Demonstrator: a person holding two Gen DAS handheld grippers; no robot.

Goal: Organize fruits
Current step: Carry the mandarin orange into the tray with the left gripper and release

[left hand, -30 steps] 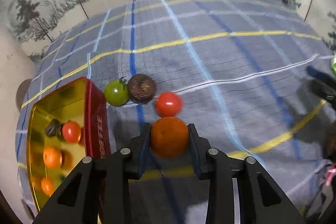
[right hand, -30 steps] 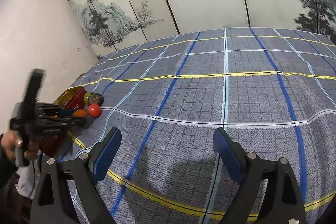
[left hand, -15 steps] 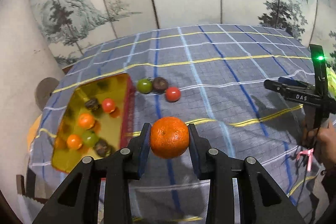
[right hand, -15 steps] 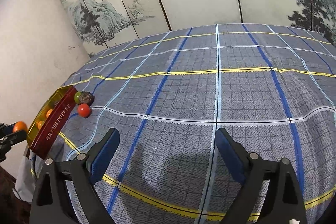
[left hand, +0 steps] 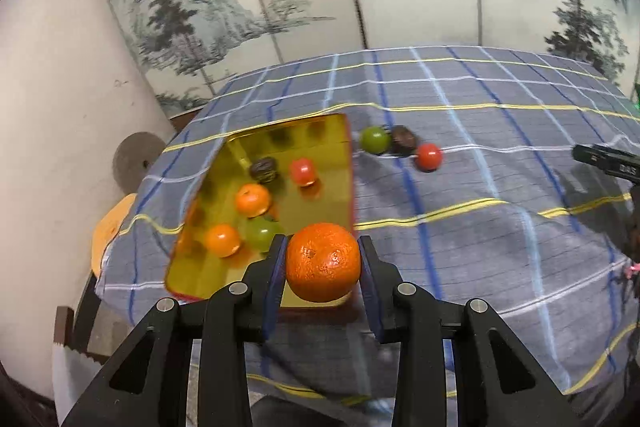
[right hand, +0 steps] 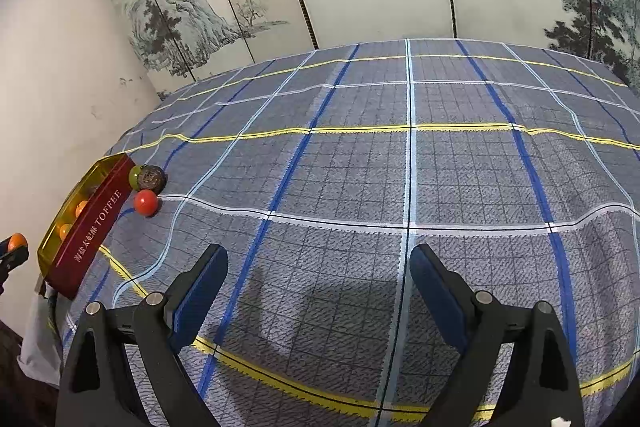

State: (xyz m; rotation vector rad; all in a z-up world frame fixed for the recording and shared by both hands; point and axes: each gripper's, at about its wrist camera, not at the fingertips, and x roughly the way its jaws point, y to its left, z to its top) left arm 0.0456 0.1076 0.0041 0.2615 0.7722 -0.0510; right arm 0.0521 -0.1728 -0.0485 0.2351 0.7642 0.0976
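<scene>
Orange and dimpled, the mandarin (left hand: 322, 261) sits pinched between the pads of the left gripper (left hand: 323, 267), hanging over the near corner of the gold-lined tin (left hand: 344, 131) (five fruits already inside). Spread wide and holding nothing, the right gripper (right hand: 318, 277) hovers above the checked cloth (right hand: 360, 167).

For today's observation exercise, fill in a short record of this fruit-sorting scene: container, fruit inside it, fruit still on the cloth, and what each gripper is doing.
container: gold-lined red tin, at the cloth's left edge
inside tin: two small oranges, green fruit, red fruit, dark fruit
on cloth: green fruit, dark fruit, red fruit, right of the tin
left gripper: shut on an orange, near the tin's front corner
right gripper: open, empty, above bare checked cloth
</scene>
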